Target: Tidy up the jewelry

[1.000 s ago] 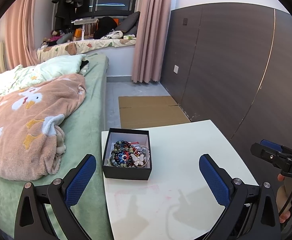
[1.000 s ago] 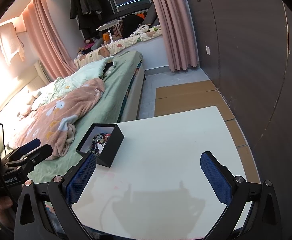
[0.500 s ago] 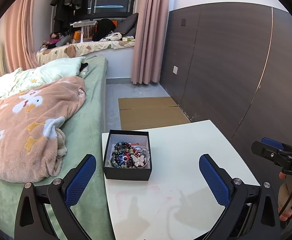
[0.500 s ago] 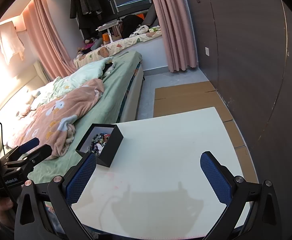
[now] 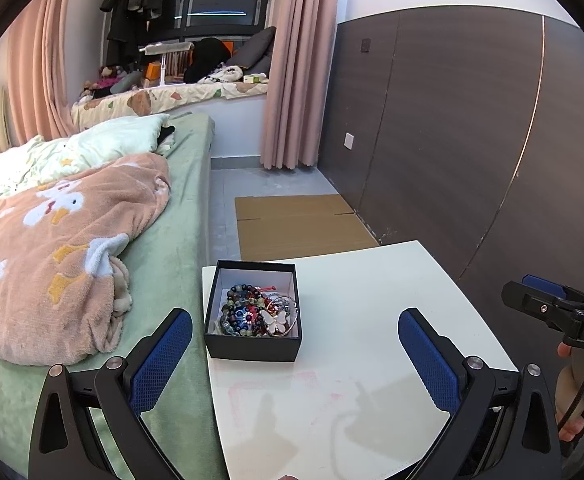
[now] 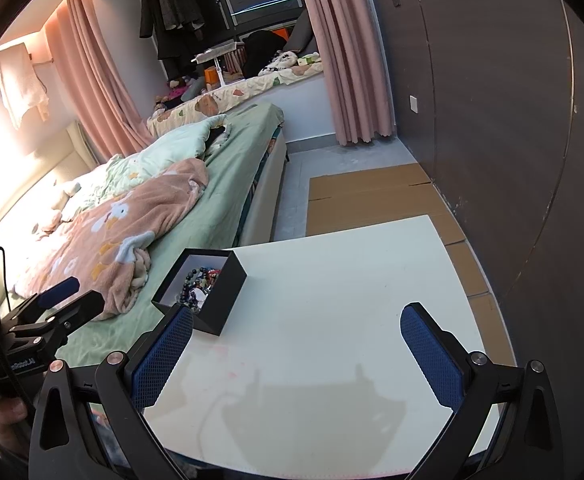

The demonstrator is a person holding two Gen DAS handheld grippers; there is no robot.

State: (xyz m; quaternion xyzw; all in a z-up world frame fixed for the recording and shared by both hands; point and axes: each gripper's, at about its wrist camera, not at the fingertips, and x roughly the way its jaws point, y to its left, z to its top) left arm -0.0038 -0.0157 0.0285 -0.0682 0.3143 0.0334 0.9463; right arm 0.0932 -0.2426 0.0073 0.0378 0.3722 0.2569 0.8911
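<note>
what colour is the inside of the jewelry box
White inside, black outside; the box shows its lining best in the left wrist view.

Both cameras ride low over the near edge of the white table (image 5: 372, 280), each looking forward between its own 2 spread fingers toward the far window. The left view sits closer to the black box (image 5: 251, 344), facing it straight. The right view faces it from the right. Both share table, box and bed (image 6: 219, 184).
</note>
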